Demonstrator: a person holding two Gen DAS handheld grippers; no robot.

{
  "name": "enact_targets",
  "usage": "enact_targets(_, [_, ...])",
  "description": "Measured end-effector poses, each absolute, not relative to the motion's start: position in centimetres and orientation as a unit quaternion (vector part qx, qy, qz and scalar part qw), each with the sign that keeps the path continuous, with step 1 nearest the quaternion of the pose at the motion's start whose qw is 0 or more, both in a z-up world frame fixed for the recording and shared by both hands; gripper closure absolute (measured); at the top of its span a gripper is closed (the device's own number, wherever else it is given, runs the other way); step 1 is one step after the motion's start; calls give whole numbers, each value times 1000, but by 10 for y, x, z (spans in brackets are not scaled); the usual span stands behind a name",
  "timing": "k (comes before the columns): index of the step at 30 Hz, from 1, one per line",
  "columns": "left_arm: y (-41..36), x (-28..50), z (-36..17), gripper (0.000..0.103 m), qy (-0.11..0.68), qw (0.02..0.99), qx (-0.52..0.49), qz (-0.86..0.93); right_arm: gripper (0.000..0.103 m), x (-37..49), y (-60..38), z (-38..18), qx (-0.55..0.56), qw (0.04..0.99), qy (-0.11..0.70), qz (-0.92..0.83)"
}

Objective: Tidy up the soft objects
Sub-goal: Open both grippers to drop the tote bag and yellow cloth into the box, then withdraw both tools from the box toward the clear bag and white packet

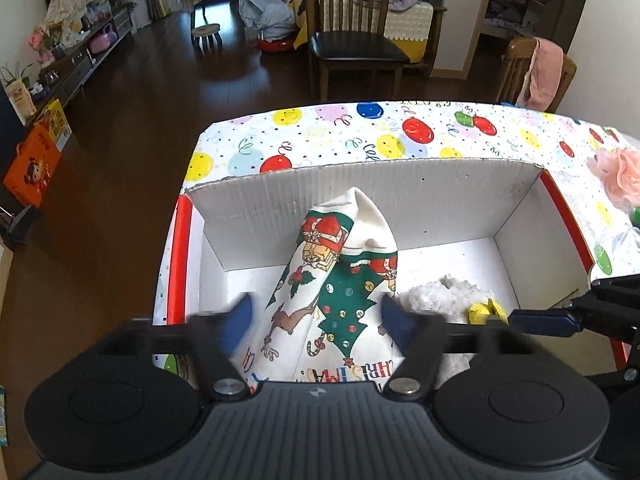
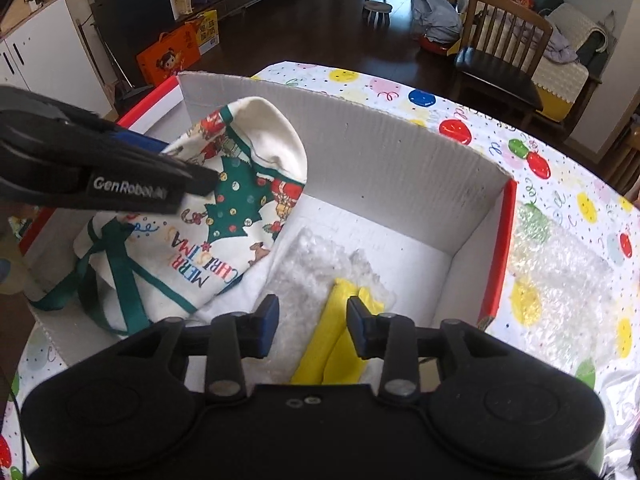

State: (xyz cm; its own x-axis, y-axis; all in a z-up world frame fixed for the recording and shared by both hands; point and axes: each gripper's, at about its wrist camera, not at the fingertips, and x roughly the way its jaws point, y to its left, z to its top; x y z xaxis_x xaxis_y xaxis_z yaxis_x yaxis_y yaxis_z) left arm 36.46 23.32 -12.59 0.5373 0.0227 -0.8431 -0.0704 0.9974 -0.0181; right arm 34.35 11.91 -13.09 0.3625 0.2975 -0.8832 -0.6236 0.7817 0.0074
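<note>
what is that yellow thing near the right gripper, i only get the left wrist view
observer: a folded yellow cloth lying on bubble wrap inside the box
operator: is the right gripper gripping it
observer: no, its jaws stand open with the cloth between them and a gap at one pad
operator: does the christmas bag have handles
observer: yes, green straps trail from its near end, inside the box
</note>
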Motion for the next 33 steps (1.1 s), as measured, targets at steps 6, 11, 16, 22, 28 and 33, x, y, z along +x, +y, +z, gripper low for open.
enact_targets(6, [232,356,-125,27,478,877,-37,22,55,337,110,-125,-147,810,487,292])
enact_targets(11, [228,343,-117,27,470,882,-31,15,44,326,101,-110,-126,813,479,308])
enact_targets(16, [225,327,-99,27,451,892,-32,5,39,314,91,-89,-93,821,466,318])
enact_targets(22, [216,301,-71,27,409,912,-35,-3,26,298,73,-64,-62,834,442,326])
enact_targets(28, [201,278,-46,24,381,924,-34,-12,18,279,50,-41,-40,846,416,331])
enact_targets(33, [182,260,-29,22,361,932,-35,-23,6,263,28,-26,-23,851,402,337])
